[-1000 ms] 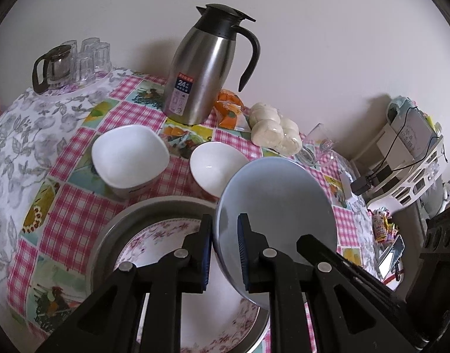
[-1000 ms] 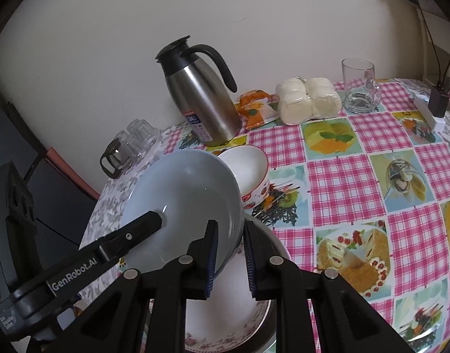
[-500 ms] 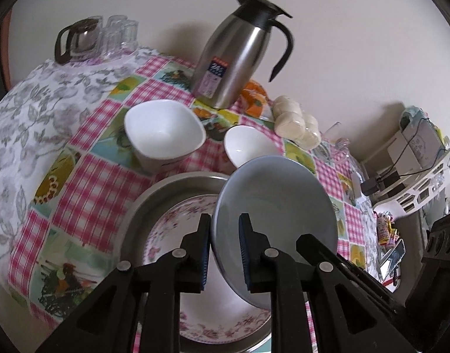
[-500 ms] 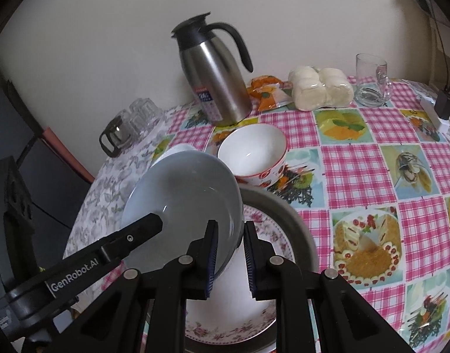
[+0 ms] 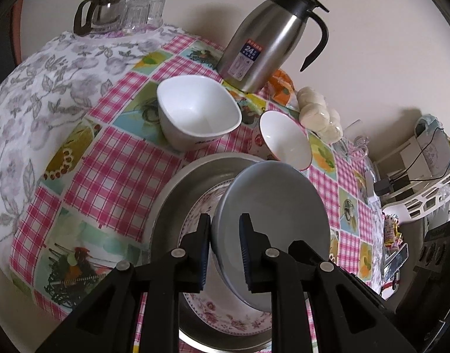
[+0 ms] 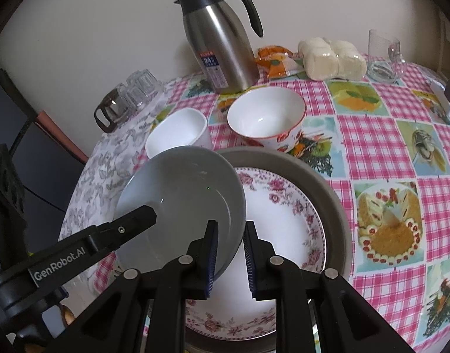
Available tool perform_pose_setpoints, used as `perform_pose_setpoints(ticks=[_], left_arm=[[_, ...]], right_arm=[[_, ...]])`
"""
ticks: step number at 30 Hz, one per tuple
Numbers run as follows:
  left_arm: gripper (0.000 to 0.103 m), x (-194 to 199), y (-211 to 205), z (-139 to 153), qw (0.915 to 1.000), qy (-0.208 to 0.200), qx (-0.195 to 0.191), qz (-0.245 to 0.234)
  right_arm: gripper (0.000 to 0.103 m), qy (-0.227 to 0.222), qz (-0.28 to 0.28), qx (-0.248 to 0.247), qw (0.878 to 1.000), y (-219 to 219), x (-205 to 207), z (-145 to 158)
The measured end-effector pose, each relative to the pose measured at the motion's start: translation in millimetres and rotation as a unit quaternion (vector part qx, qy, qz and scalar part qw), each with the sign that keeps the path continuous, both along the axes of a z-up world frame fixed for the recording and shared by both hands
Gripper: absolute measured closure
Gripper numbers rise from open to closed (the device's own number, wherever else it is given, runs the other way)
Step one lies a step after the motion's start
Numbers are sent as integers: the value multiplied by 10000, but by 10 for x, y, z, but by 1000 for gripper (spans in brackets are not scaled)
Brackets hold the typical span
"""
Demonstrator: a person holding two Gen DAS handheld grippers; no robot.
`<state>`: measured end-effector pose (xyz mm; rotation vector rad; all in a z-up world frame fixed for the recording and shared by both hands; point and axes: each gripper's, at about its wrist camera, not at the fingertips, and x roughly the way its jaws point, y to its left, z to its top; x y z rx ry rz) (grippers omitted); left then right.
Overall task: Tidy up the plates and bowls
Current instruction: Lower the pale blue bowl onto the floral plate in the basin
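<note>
Checked tablecloth (image 6: pixel 371 135) below; grey bowl (image 5: pixel 272 206) rim clamped between both jaws.

My left tongs (image 5: pixel 224 245) and my right tongs (image 6: pixel 230 253) both point steeply downward, each clamped nearly shut, pads pressing on opposite sides of one rim.

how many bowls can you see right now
3. A grey bowl held by both hand-held grippers over the floral plate; a square white bowl and a red-rimmed round bowl on the tablecloth in front of the steel jug.
</note>
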<state>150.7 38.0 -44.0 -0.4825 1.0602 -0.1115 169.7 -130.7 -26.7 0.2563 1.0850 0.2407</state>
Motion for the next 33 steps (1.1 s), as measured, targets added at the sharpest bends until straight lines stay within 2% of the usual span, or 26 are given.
perform_pose_setpoints(ticks=[7, 21, 33], left_arm=[[85, 30, -36, -105, 9998, 185, 48, -76], [84, 101, -166, -270, 9984, 482, 112, -257], [81, 113, -213, -284, 9980, 496, 168, -343]], right_arm=[[84, 287, -117, 23, 9995, -23, 28, -145], [83, 511, -190, -123, 9984, -93, 53, -261], [82, 553, -134, -232, 9981, -100, 44, -269]])
